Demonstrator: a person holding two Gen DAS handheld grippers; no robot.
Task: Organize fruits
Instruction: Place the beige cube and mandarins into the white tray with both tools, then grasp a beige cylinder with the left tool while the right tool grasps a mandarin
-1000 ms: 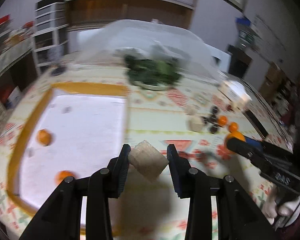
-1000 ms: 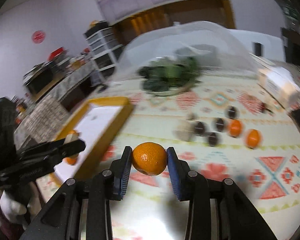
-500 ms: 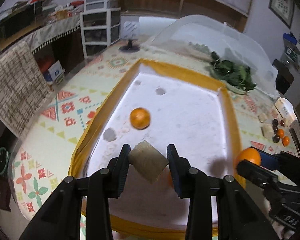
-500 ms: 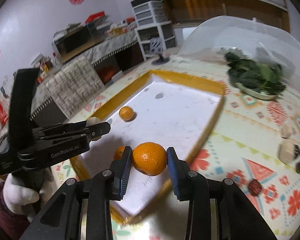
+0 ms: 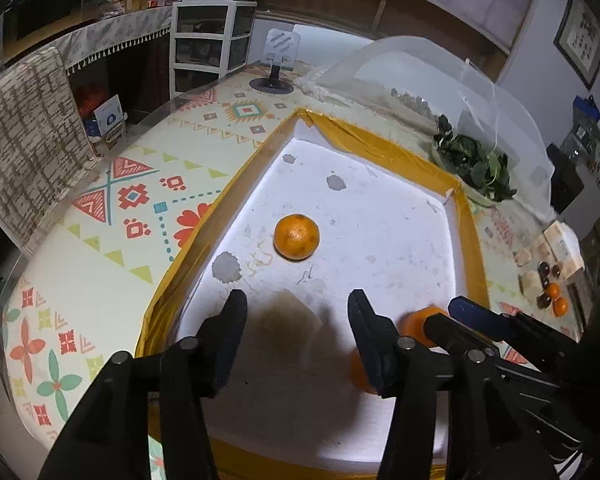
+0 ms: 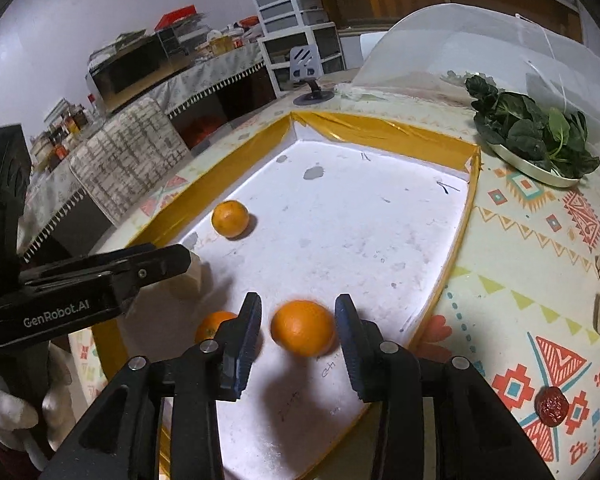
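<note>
Three oranges sit in the yellow-rimmed tray (image 6: 380, 130) on the bench (image 6: 520, 248): one (image 6: 230, 218) by its left rim, one (image 6: 212, 326) near the front-left corner, one (image 6: 303, 327) loose between the opening jaws of the right hand-held gripper (image 6: 298, 334). The left hand-held gripper (image 5: 298, 332) is opening too, one blurred tan block (image 5: 290, 316) loose between its jaws, over the tray's front.

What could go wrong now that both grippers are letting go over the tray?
1. The orange between the opening right gripper jaws looks blurred and loose; it may roll into the nearby orange or toward the tray's yellow rim.
2. The beige block leaving the opening left gripper could tumble.
</note>
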